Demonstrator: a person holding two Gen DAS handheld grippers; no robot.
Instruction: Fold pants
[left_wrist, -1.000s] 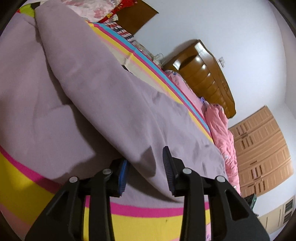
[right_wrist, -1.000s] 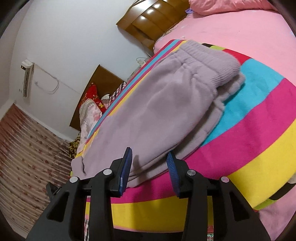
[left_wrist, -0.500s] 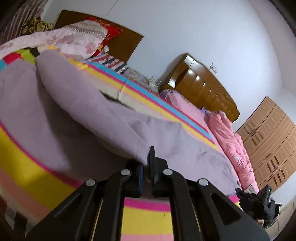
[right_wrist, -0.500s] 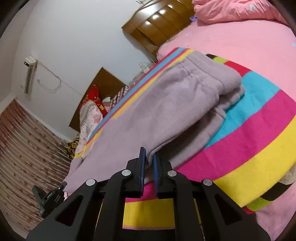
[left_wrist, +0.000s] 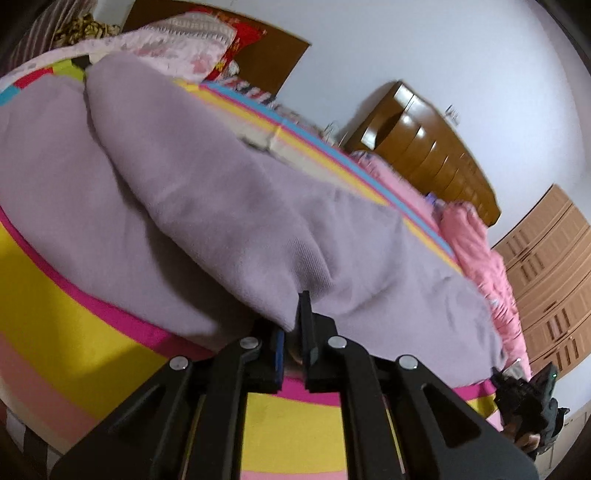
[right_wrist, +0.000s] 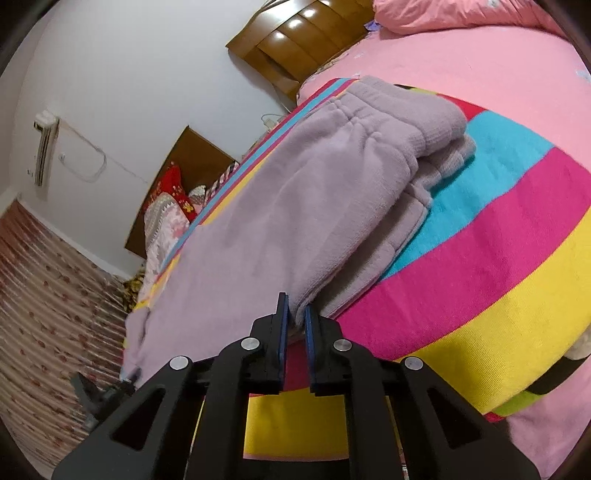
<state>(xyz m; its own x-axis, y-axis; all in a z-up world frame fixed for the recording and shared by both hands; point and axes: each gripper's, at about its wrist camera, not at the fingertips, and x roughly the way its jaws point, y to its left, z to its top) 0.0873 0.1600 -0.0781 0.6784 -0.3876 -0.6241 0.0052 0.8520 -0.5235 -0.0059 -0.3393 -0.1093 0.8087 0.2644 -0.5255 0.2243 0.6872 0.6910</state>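
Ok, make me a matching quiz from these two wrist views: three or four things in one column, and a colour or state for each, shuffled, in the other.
Things:
1. pants
2. left gripper
3. headboard
4. striped blanket

Descriptions:
A. glossy brown wood
B. lilac fleece, one layer lifted at the near edge
C. bands of cyan, magenta and yellow
D. shut on a fold of cloth

Pairs: 1-B, 2-D, 3-A, 4-C

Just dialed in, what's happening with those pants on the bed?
A person is folding lilac fleece pants on a striped blanket. Both handheld grippers are clamped on the near edge of the fabric: the left gripper pinches a raised fold, and the right gripper pinches the edge nearer the waistband. The fold isn't carried over yet.
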